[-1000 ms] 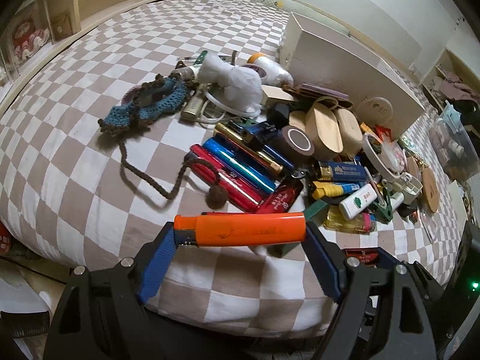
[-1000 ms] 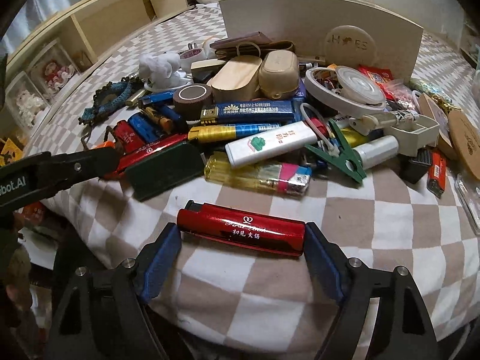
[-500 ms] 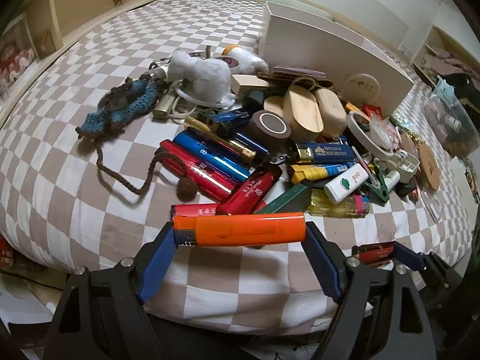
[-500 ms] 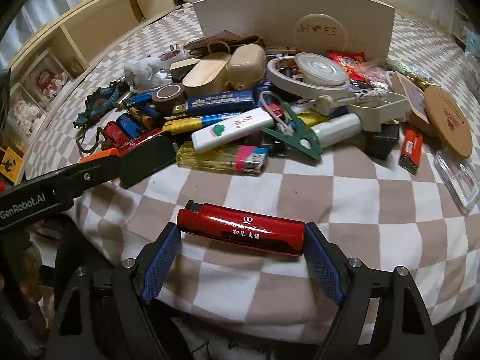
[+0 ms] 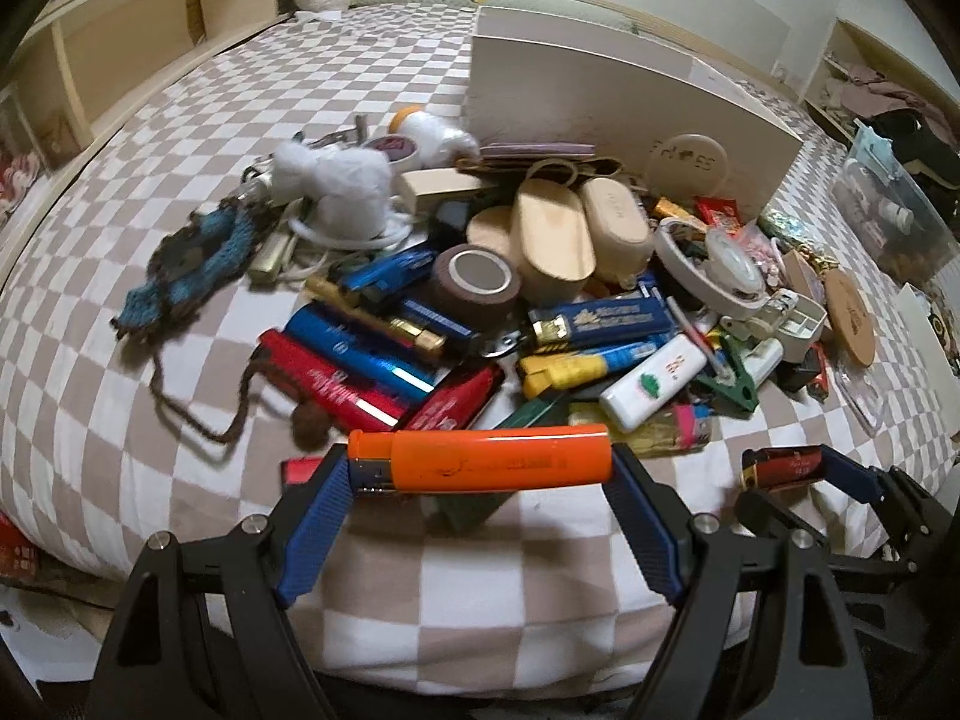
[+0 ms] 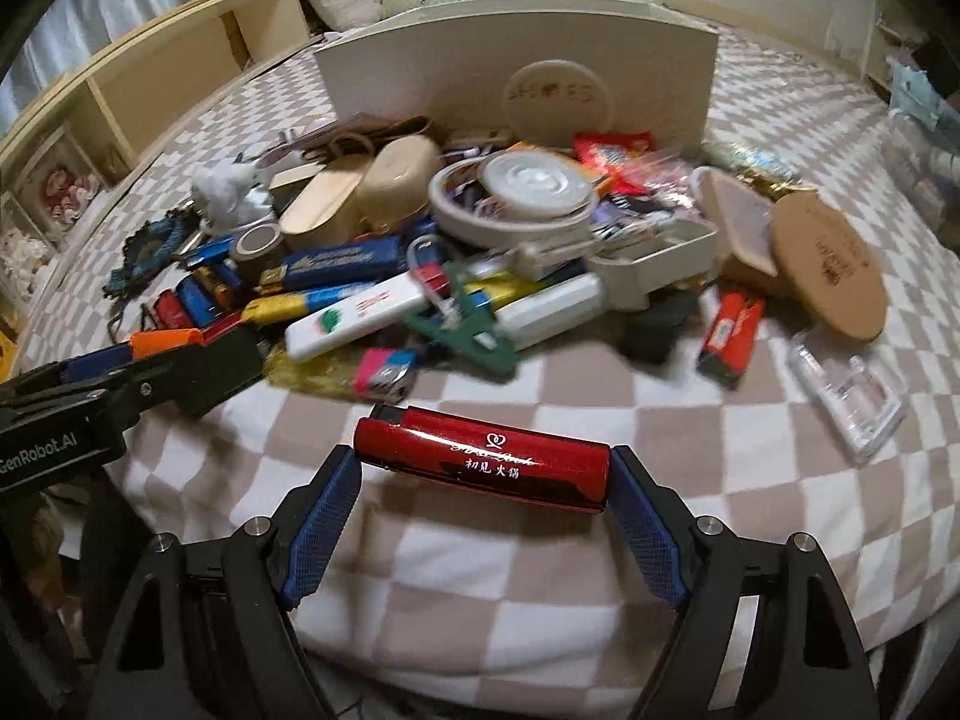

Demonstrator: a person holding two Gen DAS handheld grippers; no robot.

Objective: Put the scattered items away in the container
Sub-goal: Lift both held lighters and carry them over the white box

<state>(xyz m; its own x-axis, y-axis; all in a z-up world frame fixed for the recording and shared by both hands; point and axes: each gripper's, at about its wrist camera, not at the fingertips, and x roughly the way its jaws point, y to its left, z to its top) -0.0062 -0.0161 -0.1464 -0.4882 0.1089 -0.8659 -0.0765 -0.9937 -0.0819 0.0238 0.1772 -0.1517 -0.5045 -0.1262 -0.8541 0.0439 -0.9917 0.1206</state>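
Note:
My left gripper is shut on an orange lighter, held crosswise above the near edge of the checkered bed. My right gripper is shut on a red lighter, also held crosswise; it shows in the left wrist view at the right. A pile of scattered items lies ahead: several lighters, a tape roll, a white lighter, a green clip. The cream box container stands behind the pile, its inside hidden; it also shows in the right wrist view.
A blue crocheted pouch with a brown cord lies left of the pile. A white plush, wooden cases, a round cork coaster and a clear plastic case lie around. Wooden shelves run along the left.
Both grippers have moved forward and up with their lighters; the pile and the box now sit more central. The right gripper has come into the left wrist view.

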